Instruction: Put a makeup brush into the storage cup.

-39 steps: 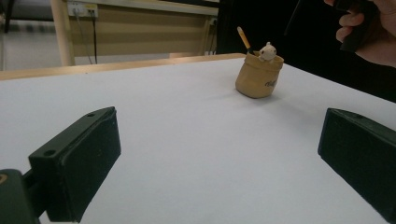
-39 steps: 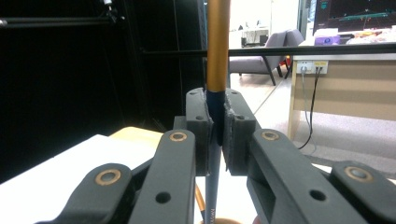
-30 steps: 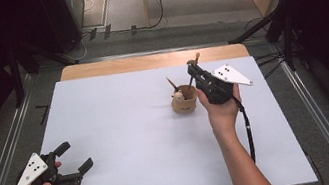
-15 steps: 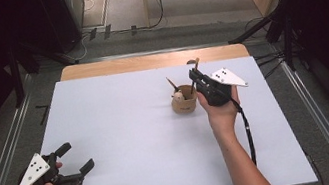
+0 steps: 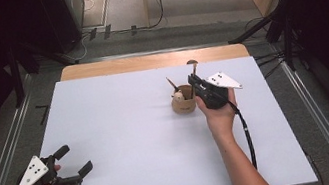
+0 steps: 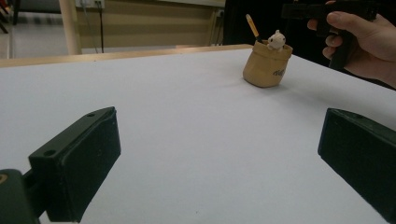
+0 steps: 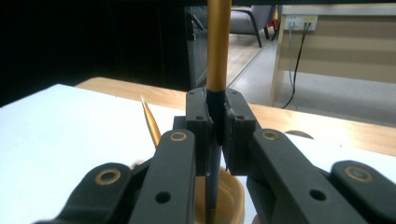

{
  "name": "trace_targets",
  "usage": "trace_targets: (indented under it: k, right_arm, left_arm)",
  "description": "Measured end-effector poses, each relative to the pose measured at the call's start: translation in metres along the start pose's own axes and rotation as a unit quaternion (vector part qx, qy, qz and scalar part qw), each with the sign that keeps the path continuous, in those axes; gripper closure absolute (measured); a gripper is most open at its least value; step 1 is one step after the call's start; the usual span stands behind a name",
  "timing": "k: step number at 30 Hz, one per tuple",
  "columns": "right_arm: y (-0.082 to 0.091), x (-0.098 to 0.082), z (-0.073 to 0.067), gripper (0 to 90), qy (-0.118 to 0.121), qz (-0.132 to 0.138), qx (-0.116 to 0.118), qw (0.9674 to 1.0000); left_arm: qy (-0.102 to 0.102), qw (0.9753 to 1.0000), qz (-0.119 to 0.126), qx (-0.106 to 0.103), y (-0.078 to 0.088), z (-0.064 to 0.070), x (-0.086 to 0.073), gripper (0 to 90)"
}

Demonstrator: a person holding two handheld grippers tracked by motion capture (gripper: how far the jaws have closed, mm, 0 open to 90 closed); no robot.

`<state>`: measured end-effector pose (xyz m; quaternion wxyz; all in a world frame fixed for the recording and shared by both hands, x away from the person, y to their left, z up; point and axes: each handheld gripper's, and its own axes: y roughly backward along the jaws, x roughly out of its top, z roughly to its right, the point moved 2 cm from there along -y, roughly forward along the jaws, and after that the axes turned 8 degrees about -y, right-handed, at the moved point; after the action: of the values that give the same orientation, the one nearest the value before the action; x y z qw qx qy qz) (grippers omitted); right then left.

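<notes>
At 2 o'clock of table (image 5: 131, 179) | my right gripper (image 7: 215, 135) clamps gold-handled brush (image 7: 218, 42) above tan pouch holder (image 5: 184, 104) | left gripper (image 5: 70, 165) open, idle | risk: off-centre brush snags rim, tipping holder.

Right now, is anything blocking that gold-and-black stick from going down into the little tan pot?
Nothing visible blocks it. The right gripper is shut on the stick, upright over the tan pot. Inside the pot are another stick and a small white figure, so it should go down beside them.
</notes>
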<state>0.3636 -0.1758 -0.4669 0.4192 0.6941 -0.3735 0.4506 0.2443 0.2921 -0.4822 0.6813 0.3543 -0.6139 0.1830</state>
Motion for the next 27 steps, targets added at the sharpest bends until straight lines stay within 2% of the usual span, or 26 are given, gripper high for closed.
trace_targets:
  k: [19,20,21,22,23,25,27]
  right_arm:
    - [-0.006,-0.014,0.0,83.4,0.008,-0.025,-0.007,0.9996]
    - [-0.005,-0.014,0.0,79.5,0.004,-0.023,-0.008,0.9997]
    - [-0.004,-0.013,-0.001,70.5,0.0,-0.019,-0.006,0.9998]
    - [-0.003,-0.011,-0.001,60.9,-0.015,-0.015,-0.002,0.9998]
    - [0.0,-0.008,-0.002,50.7,-0.021,-0.008,-0.007,0.9997]
    - [0.004,-0.005,-0.005,41.0,-0.019,-0.006,-0.016,0.9997]
    - [0.009,-0.002,-0.006,30.5,-0.028,-0.008,-0.014,0.9995]
  left_arm:
    - [0.002,0.9999,-0.009,0.006,0.008,-0.001,-0.008,0.0]
    - [0.002,0.9999,-0.009,0.007,0.008,-0.001,-0.008,0.0]
    - [0.002,0.9999,-0.01,0.007,0.008,-0.001,-0.008,0.0]
    - [0.004,0.9999,-0.01,0.007,0.007,-0.001,-0.009,0.0]
    - [0.002,0.9999,-0.011,0.008,0.007,-0.002,-0.01,0.0]
    - [0.001,0.9999,-0.011,0.009,0.006,-0.001,-0.011,0.0]
    - [-0.003,0.9999,-0.011,0.008,0.006,0.0,-0.012,0.0]
